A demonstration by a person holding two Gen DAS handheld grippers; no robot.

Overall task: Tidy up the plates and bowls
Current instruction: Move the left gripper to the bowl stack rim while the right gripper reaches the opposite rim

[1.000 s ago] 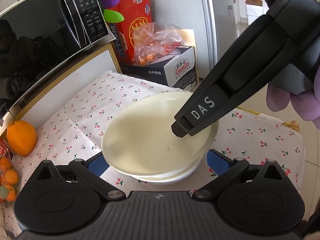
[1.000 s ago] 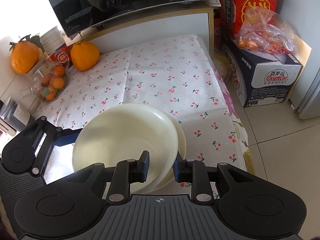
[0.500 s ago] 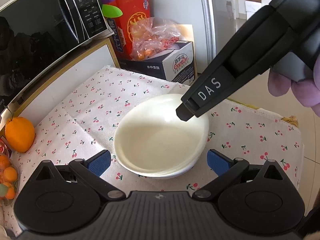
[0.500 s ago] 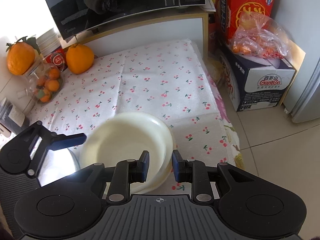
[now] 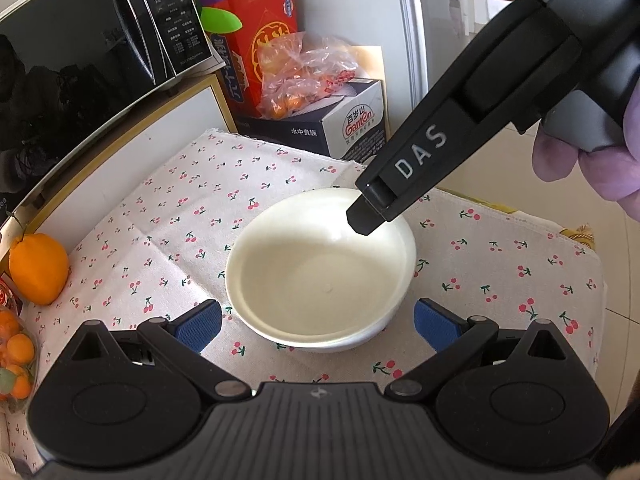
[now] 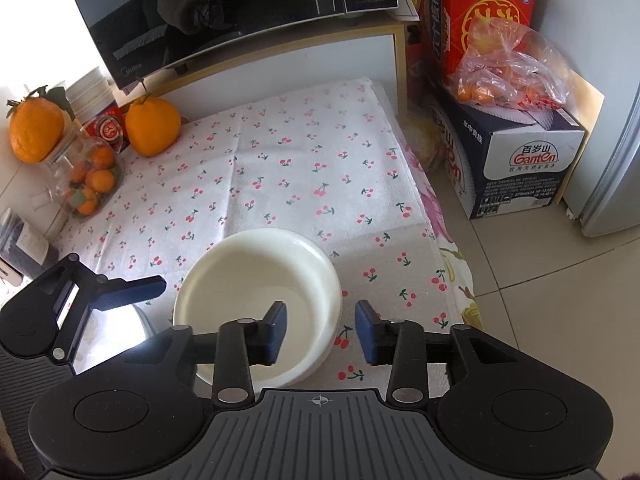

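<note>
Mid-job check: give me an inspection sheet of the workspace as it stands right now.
Surface: cherry-print cloth covers the table.
Job's things: stacked white bowls sit near the cloth's front edge.
Clutter: large orange; bag of small oranges.
Grippers: right tool opening, bowl rim between its pads, not pressed; left tool open, straddling the bowls.
Cables: nothing seen.
Surroundings: microwave, water carton, tiled floor.
</note>
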